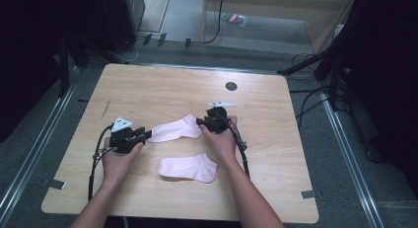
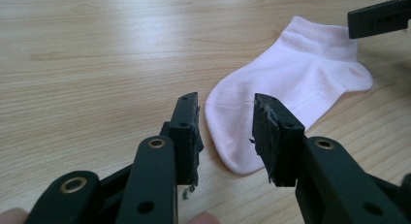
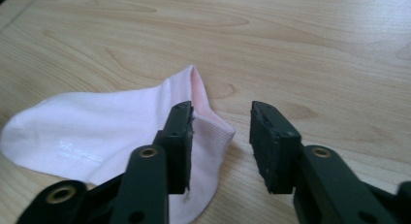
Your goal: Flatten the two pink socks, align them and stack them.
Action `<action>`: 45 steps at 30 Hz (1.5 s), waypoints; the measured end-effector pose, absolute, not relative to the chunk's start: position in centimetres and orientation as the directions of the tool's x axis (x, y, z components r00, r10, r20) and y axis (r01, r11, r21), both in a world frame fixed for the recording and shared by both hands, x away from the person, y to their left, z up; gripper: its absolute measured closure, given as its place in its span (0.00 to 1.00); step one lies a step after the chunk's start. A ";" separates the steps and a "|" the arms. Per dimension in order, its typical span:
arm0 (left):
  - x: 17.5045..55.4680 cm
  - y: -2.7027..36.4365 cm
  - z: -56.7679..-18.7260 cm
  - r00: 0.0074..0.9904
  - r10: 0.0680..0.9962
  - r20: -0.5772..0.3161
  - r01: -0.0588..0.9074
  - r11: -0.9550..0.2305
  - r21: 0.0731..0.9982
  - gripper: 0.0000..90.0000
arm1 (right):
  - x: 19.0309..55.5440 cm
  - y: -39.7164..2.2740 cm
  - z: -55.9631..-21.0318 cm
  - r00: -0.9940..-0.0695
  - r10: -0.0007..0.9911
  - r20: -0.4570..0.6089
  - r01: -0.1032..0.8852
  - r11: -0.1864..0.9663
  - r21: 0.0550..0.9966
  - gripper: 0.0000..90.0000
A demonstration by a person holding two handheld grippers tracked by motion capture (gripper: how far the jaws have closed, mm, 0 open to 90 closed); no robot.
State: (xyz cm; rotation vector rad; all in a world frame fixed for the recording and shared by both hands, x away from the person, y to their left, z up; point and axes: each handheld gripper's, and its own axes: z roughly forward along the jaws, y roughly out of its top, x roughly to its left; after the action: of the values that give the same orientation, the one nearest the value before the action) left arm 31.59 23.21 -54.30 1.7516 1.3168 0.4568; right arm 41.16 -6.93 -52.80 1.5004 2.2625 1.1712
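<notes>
Two pale pink ankle socks lie flat on the wooden table (image 1: 162,85). The far sock (image 1: 175,129) stretches between my two grippers. My left gripper (image 1: 147,133) is at its toe end, and in the left gripper view the jaws (image 2: 225,122) stand apart, with the toe of the sock (image 2: 291,93) on the table just past them. My right gripper (image 1: 201,122) is at the cuff end. In the right gripper view its jaws (image 3: 220,132) are also apart, and the cuff of the sock (image 3: 111,117) lies under the left jaw, unpinched. The near sock (image 1: 190,167) rests between the person's forearms.
A small black round spot (image 1: 231,86) marks the table's far side. Cables trail from both grippers toward the front edge. Dark stands and cables (image 1: 315,65) crowd the floor right of the table, and metal rails run along both sides.
</notes>
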 end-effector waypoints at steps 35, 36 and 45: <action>31.1 22.3 -53.3 0.367 0.921 -0.133 0.564 -0.107 0.819 1.00 | 38.8 -7.1 -51.6 -0.535 0.814 0.226 0.644 0.220 0.733 0.97; 31.0 22.3 -53.2 0.369 0.920 -0.135 0.560 -0.104 0.822 1.00 | 38.6 -7.2 -51.4 -0.534 0.814 0.228 0.642 0.215 0.736 0.97; 29.9 21.5 -52.0 0.410 0.900 -0.150 0.533 -0.102 0.840 1.00 | 36.3 -8.7 -50.5 -0.527 0.816 0.239 0.626 0.182 0.758 0.97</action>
State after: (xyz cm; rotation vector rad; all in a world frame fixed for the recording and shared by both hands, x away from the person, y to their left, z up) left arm 29.91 21.53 -52.03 1.7682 1.2459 0.5134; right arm 36.34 -8.74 -50.51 1.3916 2.2354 1.2621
